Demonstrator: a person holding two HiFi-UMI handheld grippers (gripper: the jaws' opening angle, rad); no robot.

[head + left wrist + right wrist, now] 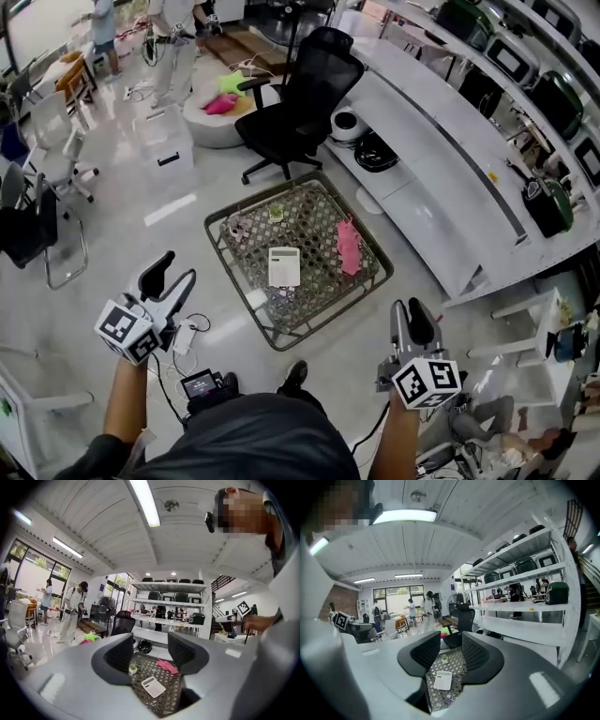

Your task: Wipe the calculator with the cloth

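Left gripper (178, 270) and right gripper (410, 317) hold their jaws spread, empty. Pink cloth (349, 246) lies ahead of the right jaws, lengthwise away; calculator (284, 266) beside it, toward the left jaws.

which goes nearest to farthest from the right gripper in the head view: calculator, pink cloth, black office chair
1. Pink cloth, on the right side of the woven table, closest to the right gripper.
2. Calculator, in the middle of the table.
3. Black office chair, beyond the table's far edge.
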